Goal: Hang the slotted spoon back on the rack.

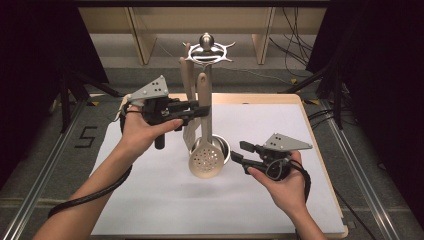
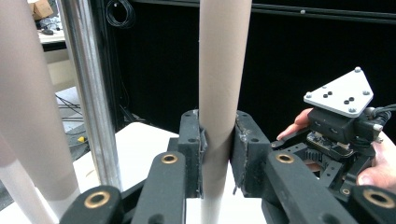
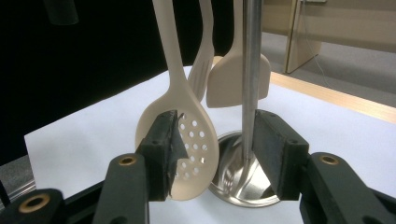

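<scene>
A beige slotted spoon hangs upright in front of a metal utensil stand, its top end below the stand's hooks. My left gripper is shut on the spoon's handle, which runs straight up between the jaws. My right gripper is held open to the right of the stand's round base. In the right gripper view the spoon's perforated bowl and the stand's pole lie beyond the open jaws, with nothing between them.
Two more beige utensils, a spatula and a slotted turner, hang behind the pole. A white sheet covers the wooden table. Black curtains flank both sides.
</scene>
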`<state>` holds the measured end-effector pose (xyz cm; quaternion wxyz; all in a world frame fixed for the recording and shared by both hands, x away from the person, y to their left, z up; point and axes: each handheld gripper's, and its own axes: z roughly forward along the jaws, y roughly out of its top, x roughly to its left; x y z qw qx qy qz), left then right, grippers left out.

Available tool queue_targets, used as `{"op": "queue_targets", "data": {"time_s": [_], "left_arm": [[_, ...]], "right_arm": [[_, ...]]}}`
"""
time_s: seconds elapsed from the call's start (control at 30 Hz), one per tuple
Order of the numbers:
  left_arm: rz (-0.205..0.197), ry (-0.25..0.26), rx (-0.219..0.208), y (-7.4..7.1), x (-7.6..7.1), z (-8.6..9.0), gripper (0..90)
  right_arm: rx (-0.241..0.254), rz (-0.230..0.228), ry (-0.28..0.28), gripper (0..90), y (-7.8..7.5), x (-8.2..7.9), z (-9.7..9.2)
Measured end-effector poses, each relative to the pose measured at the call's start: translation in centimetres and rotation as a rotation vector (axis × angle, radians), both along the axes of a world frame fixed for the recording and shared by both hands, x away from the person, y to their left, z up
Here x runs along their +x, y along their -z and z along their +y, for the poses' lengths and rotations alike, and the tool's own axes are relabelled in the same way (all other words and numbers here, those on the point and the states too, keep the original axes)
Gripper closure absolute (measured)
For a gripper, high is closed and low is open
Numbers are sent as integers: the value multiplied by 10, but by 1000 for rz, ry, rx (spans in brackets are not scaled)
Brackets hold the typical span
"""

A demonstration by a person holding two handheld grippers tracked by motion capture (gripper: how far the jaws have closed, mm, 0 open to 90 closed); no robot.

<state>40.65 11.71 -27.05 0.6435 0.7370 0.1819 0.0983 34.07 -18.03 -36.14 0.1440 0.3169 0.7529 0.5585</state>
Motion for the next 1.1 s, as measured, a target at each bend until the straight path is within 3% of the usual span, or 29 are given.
{"op": "queue_targets", "data": {"time_s": [0.13,0.23,0.27,0.37,0.53,1.0,1.03,1.1], "left_arm": [[-2,6,8,0,2,-2,751],[-1,4,7,-2,3,-3,751],[-64,11,33,-4,8,-1,751],[-70,11,34,-6,9,-1,751],[-77,16,39,-8,11,-1,751],[-52,28,38,-10,16,-2,751],[11,20,12,-9,12,-4,751],[14,21,11,-10,13,-4,751]], "right_arm": [[-9,-16,5,520,-1,0,-2],[-1,21,15,520,-2,-2,-2],[-6,12,16,520,-2,-1,-2],[2,-9,-7,520,0,1,-2],[12,6,2,519,0,0,-1],[18,17,-2,519,-1,0,-2],[-12,-4,8,519,-2,0,-4],[-10,-9,7,519,-2,1,-4]]}}
